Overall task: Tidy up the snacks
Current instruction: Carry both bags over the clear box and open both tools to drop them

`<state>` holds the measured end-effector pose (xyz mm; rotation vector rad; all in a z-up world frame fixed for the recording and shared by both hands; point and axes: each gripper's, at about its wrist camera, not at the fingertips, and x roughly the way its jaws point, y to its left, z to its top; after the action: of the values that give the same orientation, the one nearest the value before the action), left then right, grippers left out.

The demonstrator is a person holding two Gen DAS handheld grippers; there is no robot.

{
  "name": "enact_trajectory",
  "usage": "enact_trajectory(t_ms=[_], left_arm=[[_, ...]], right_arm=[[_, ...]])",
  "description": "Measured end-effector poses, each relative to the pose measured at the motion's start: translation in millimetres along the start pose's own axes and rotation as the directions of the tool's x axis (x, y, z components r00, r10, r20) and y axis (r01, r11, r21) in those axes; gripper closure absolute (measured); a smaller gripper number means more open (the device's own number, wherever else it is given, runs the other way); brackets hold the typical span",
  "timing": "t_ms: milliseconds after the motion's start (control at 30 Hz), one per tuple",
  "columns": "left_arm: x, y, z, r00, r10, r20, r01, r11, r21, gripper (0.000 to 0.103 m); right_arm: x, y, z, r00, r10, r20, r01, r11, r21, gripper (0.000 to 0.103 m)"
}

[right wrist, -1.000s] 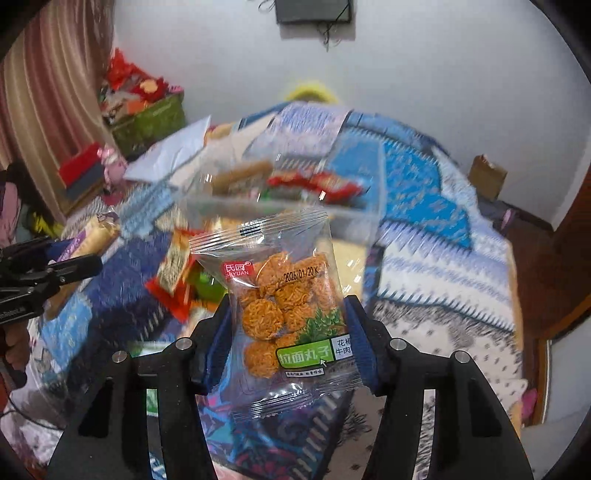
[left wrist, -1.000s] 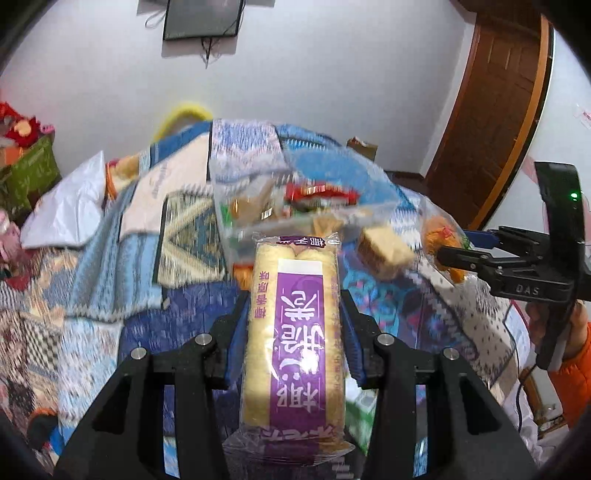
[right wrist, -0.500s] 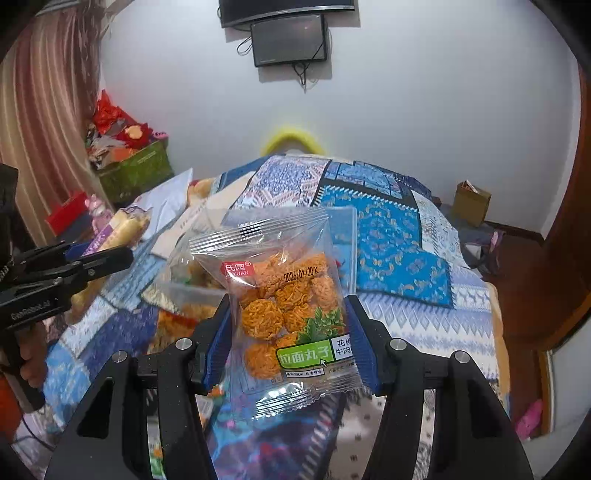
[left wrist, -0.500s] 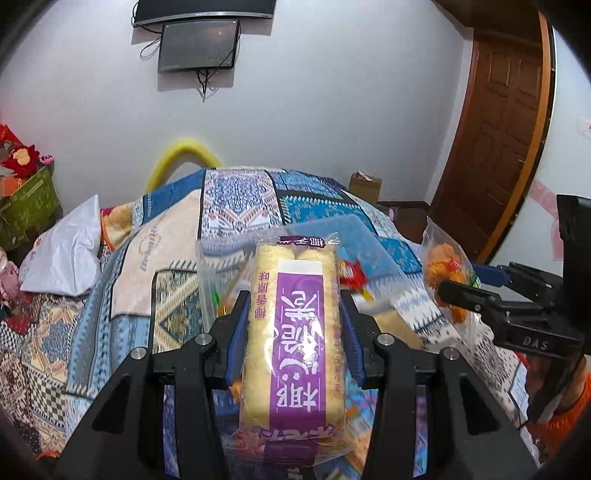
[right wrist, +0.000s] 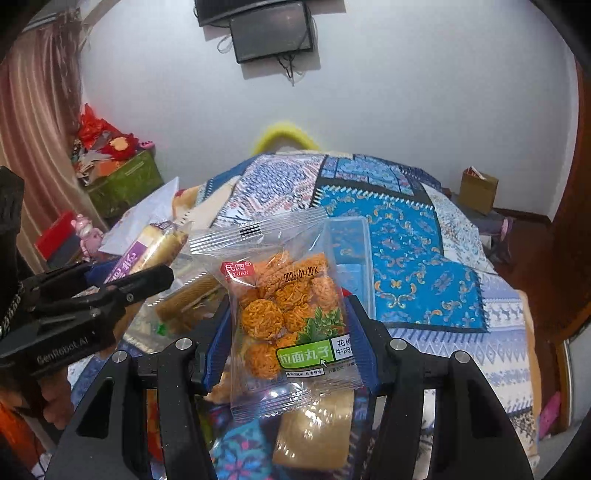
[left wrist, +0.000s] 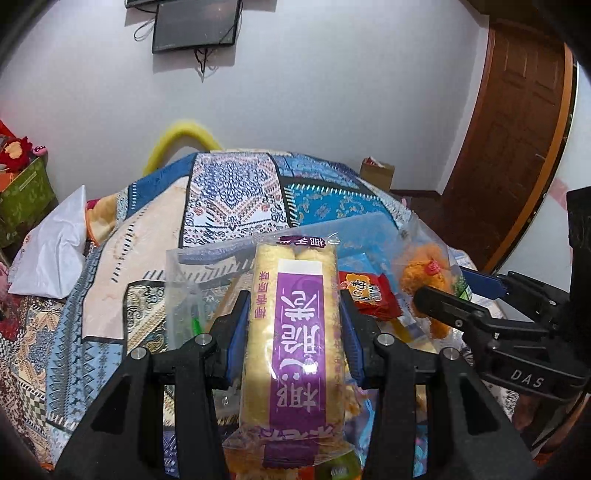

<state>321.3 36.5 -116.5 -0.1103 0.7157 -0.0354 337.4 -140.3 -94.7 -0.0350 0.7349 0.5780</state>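
Note:
My left gripper [left wrist: 293, 325] is shut on a long yellow snack pack with a purple label [left wrist: 295, 332], held upright over the bed. My right gripper [right wrist: 288, 332] is shut on a clear packet of orange noodle balls [right wrist: 288, 310]. Each gripper shows in the other's view: the right one [left wrist: 436, 291] with its packet [left wrist: 424, 273], the left one [right wrist: 162, 266] with the purple pack [right wrist: 147, 247]. A clear plastic box [right wrist: 351, 258] lies ahead on the bed, holding snacks such as a red packet [left wrist: 369, 295].
A patterned quilt [right wrist: 406, 240] covers the bed. A loose tan snack [right wrist: 314, 432] lies below my right gripper. A white bag [left wrist: 55, 251] lies at the left. A cardboard box [right wrist: 476, 188], a wooden door [left wrist: 509, 129] and a wall screen [left wrist: 195, 22] are behind.
Both grippers have risen and tilted up with their snacks still held. The clear box and loose snacks now sit lower in view, and the two grippers have come closer together.

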Motion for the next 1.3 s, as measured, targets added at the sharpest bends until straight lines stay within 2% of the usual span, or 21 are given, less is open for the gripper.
enact_trajectory(t_ms=[167,333,467,600,667,800,933,1067,1200,1300], left_arm=[[25,-5,2,1.0,0.013,-0.009,-0.013,1.0,0.018,0.058],[45,-6,0,0.999,0.014,-0.048,-0.013,1.0,0.015,0.058],[50,-5,-4,0.998,0.022,-0.054,-0.022,1.0,0.002,0.057],[46,-2,-4,0.998,0.018,-0.056,-0.018,1.0,0.0,0.053],[40,-1,-4,0.999,0.016,-0.047,-0.016,1.0,-0.004,0.049],[21,-4,-2,1.0,-0.006,-0.02,0.006,1.0,0.011,0.048],[-1,-7,-3,1.0,-0.015,-0.003,0.015,0.999,0.03,0.046],[-25,-5,-7,1.0,-0.015,0.016,0.015,0.999,0.032,0.043],[-48,0,-18,1.0,-0.014,0.01,0.013,0.999,0.036,0.037],[-61,6,-31,1.0,-0.003,-0.007,0.003,0.999,0.04,0.036]], right_arm=[[18,-8,-3,1.0,0.004,-0.03,-0.003,1.0,0.026,0.049],[25,-4,-1,0.999,-0.012,-0.039,0.011,1.0,-0.012,0.049],[33,0,-1,0.998,-0.021,-0.057,0.018,0.999,-0.042,0.047],[34,-4,-2,0.997,-0.009,-0.081,0.008,1.0,-0.017,0.044],[35,-6,-1,0.996,-0.004,-0.09,0.004,1.0,-0.004,0.043],[21,-6,1,0.997,0.008,-0.077,-0.008,1.0,0.001,0.042],[-2,-2,3,0.999,-0.009,-0.036,0.008,1.0,-0.02,0.035],[-24,0,3,1.0,-0.019,-0.003,0.019,0.999,-0.035,0.035],[-48,2,-4,0.999,-0.028,0.017,0.028,0.999,-0.04,0.034],[-55,1,-11,0.999,-0.037,0.02,0.038,0.998,-0.041,0.03]])
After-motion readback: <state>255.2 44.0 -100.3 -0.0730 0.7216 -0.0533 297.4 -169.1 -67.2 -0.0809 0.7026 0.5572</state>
